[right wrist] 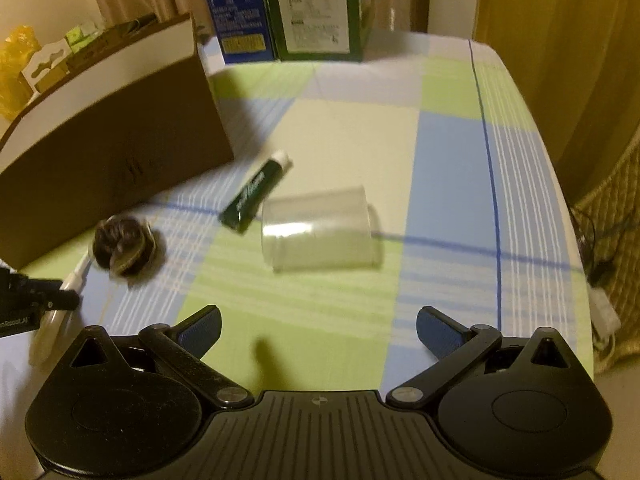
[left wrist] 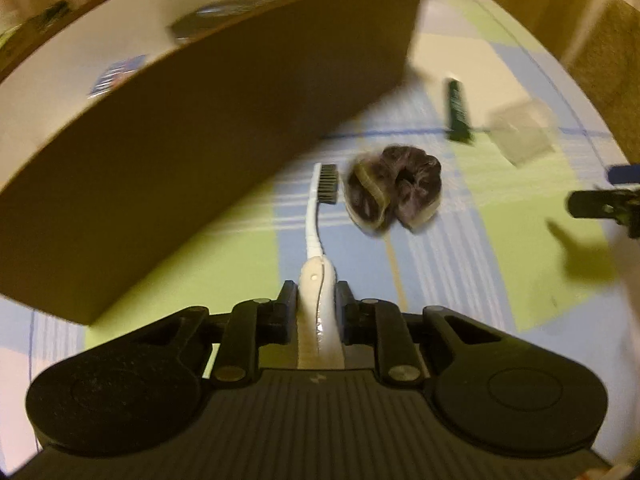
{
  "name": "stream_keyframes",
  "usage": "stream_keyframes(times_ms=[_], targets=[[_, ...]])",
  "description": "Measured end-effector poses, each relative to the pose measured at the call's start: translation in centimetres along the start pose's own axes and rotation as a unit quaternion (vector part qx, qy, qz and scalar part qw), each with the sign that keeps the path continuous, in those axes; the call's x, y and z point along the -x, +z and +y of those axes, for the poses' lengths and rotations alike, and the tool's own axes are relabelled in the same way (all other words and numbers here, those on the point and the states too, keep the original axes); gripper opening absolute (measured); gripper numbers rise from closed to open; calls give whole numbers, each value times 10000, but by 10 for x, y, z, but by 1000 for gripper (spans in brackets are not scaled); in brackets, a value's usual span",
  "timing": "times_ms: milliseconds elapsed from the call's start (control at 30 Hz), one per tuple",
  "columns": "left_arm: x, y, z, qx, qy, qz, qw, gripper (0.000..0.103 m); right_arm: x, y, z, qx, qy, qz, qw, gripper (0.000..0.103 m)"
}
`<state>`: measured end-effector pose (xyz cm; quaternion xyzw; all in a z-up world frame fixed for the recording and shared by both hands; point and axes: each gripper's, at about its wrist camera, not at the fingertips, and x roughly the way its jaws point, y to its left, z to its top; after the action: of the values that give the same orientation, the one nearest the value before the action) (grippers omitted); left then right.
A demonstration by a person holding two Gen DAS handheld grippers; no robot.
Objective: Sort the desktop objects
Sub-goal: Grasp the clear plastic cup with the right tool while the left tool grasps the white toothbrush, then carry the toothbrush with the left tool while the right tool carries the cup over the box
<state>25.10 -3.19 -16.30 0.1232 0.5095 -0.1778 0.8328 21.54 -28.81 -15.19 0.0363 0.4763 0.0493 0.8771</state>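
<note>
Left gripper (left wrist: 318, 300) clamped on toothbrush (left wrist: 316, 216) handle: light, stiff, slick plastic; bristle head toward 12 o'clock, scrunchie (left wrist: 394, 190) at 1. Right gripper (right wrist: 318, 330) jaws apart, empty.

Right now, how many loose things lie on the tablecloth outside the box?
3: a scrunchie near the box, a green tube beside it, a clear cup on its side. More may be hidden.

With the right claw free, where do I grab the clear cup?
The clear cup lies on its side, axis running left-right. Come down from above with the open right claw and pinch across its round wall at mid-length, clear of the green tube by its left end.
</note>
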Motion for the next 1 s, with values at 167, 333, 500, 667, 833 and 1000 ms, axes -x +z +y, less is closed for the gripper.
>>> stream_keyframes(times_ms=[167,333,500,667,833,1000], targets=[[5,-8,19,720,114,28,9973,16,-15,15,6,167,-42,-120,9998,101],[13,-18,23,812,223,98,9964,16,-36,29,7,320,-87,-194,9993,101],[23,-29,23,879,273,133,9957,16,-51,34,10,450,-226,-205,9985,89],[27,-35,24,953,287,131,9950,17,-53,30,9,441,-203,-166,9987,69],[25,-34,23,946,323,125,9949,17,-36,14,13,436,-1,-122,9990,69],[24,-35,22,872,333,114,9956,17,-15,-11,15,406,238,0,9989,69]])
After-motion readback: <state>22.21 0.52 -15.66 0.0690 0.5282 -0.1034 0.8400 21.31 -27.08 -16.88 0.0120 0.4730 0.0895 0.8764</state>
